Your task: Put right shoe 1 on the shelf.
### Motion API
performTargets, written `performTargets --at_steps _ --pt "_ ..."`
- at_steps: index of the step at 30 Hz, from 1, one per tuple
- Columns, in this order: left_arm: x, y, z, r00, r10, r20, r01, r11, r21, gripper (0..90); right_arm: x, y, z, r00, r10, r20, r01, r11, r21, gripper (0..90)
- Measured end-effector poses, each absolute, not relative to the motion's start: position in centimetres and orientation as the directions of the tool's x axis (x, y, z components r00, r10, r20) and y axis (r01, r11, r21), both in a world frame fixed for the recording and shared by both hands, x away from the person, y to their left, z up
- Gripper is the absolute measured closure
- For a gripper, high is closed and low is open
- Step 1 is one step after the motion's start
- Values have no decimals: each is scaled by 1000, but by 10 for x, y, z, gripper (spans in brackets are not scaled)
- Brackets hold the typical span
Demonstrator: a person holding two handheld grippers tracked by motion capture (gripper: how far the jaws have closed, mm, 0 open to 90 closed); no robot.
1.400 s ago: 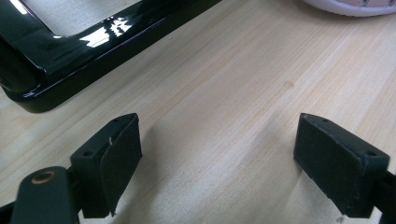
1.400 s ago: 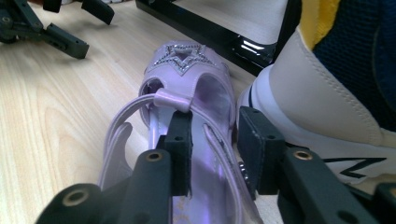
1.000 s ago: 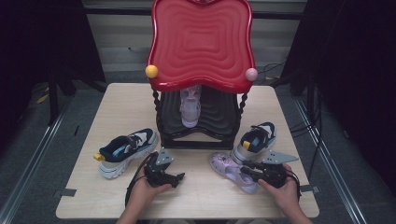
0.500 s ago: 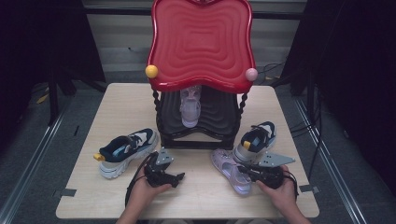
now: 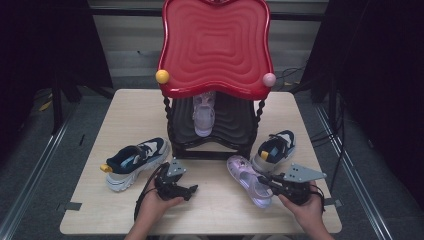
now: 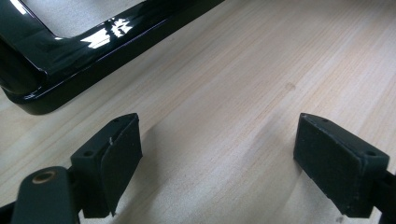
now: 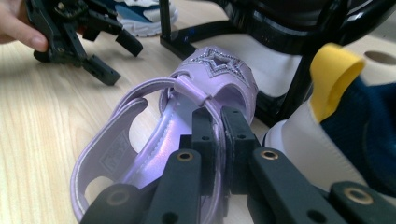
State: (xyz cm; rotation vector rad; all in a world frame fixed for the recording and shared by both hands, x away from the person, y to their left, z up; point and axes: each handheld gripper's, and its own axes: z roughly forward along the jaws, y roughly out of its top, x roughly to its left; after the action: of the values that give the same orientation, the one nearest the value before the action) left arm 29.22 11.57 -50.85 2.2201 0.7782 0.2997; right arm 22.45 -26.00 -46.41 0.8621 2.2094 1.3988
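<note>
A purple sandal (image 5: 246, 176) lies on the table in front of the rack, and my right gripper (image 5: 263, 180) is shut on its side wall. In the right gripper view the two black jaws (image 7: 222, 140) pinch the sandal's (image 7: 140, 135) lilac edge just behind the star-trimmed strap. A matching purple sandal (image 5: 203, 115) stands on the rack's lower shelf. My left gripper (image 5: 192, 189) rests low over bare wood, open with nothing between its pads (image 6: 217, 154). It also appears farther off in the right gripper view (image 7: 105, 51).
A black rack with a red wavy top (image 5: 215, 45) stands mid-table; its glossy base (image 6: 70, 51) lies near my left gripper. One navy sneaker (image 5: 135, 160) sits at the left. Another, with a yellow heel tab (image 5: 275, 149) (image 7: 369, 116), sits right beside the held sandal.
My right hand has risen slightly and shifted with the purple sandal in its jaws, tilting the sandal. The left hand has stayed where it was.
</note>
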Motion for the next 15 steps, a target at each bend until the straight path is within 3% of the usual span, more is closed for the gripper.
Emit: performTargets --at_steps 15 --pt "292 116 -508 790 613 -22 437 -538 721 147 214 -264 -421 -720 694 -32 233 286 930 849"
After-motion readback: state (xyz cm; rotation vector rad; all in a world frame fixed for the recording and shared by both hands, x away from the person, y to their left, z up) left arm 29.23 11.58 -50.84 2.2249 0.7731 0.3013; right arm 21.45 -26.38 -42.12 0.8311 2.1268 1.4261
